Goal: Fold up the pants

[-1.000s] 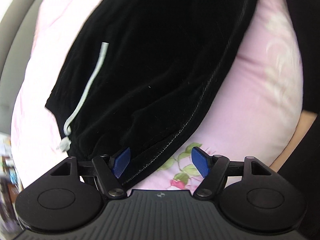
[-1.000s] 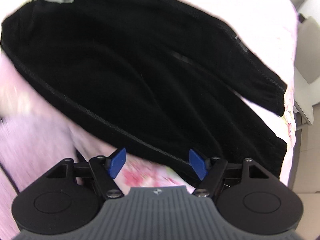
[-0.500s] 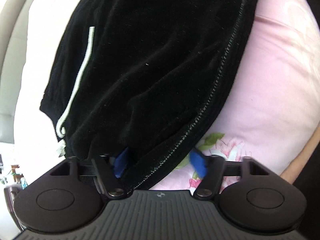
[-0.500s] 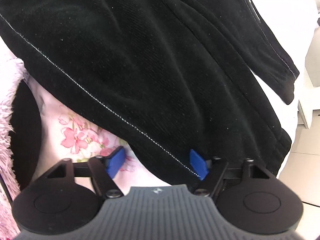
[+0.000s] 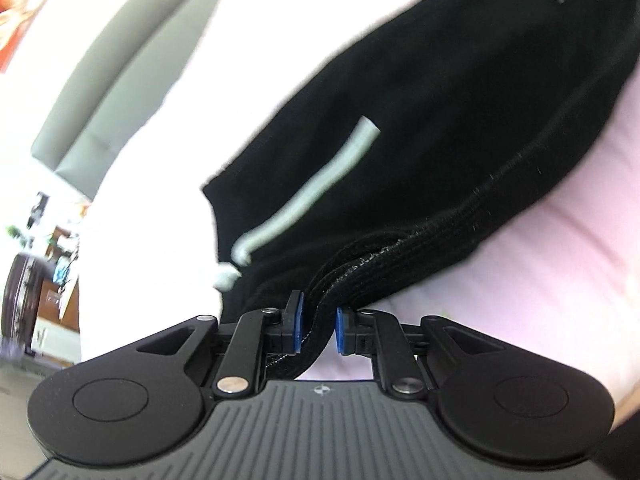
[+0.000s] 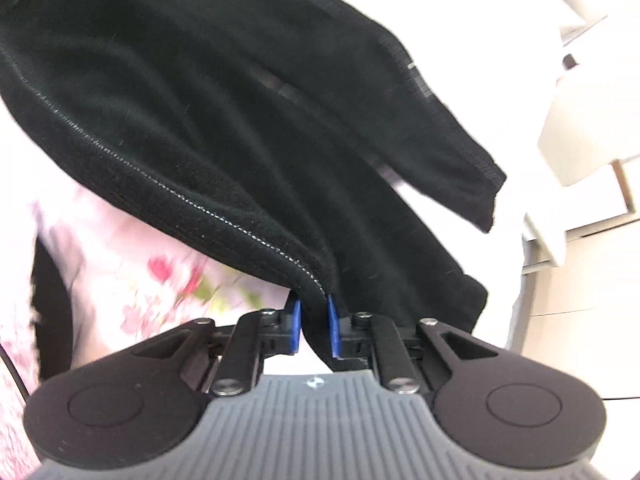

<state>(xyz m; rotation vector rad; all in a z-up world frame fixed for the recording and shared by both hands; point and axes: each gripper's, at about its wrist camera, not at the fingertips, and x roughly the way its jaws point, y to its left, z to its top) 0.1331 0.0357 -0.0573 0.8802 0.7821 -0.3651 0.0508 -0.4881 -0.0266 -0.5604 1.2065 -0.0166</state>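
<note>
Black pants (image 5: 440,120) lie on a pink floral bed sheet (image 5: 540,260). In the left wrist view my left gripper (image 5: 318,328) is shut on the ribbed waistband edge, with a white drawstring (image 5: 320,184) just left of it. In the right wrist view my right gripper (image 6: 314,326) is shut on the stitched side seam of the pants (image 6: 240,120) near the leg end. Both cuffs (image 6: 486,196) hang to the right. The pinched fabric lifts off the sheet (image 6: 140,280) at both grippers.
A grey headboard (image 5: 100,92) and a dark suitcase (image 5: 20,300) stand at the left of the left wrist view. White furniture (image 6: 580,140) and a tiled floor (image 6: 580,320) lie beyond the bed edge in the right wrist view.
Both grippers were open around the pants' edge; now both have closed on the fabric. The views have tilted and the gripped edges have risen off the sheet.
</note>
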